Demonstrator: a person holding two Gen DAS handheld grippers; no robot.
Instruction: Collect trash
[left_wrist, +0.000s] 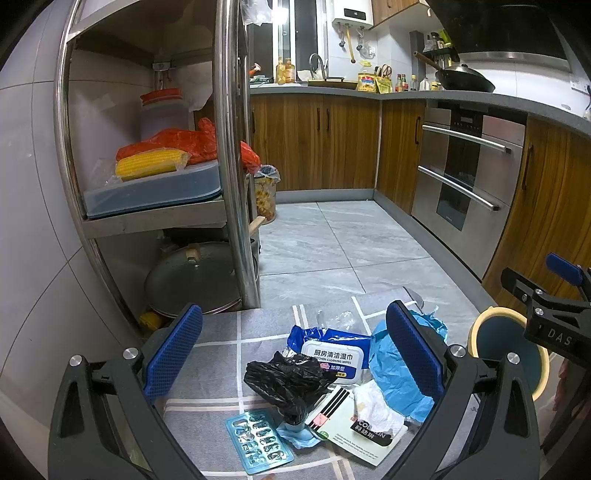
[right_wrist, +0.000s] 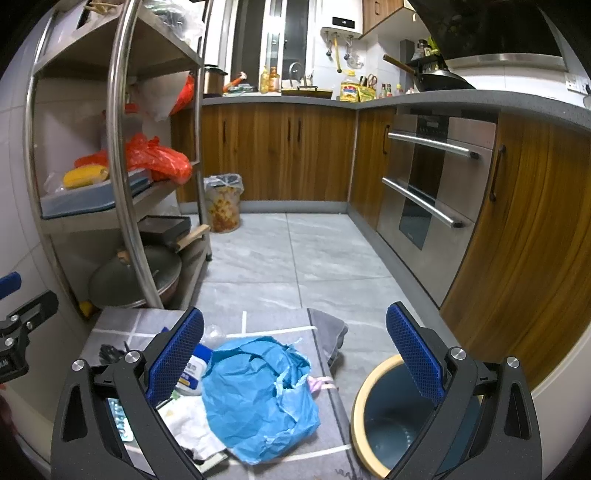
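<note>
Trash lies on a grey checked mat on the floor: a black plastic bag, a blue wet-wipes pack, a crumpled blue bag, a blister pack, white tissue and a printed card. A blue bin with a cream rim stands right of the mat. My left gripper is open above the black bag. My right gripper is open above the blue bag and the bin's left edge.
A steel rack with pans, corn and red bags stands at left. A flowered bin sits by the wooden cabinets. A steel oven is at right. Grey tile floor lies ahead.
</note>
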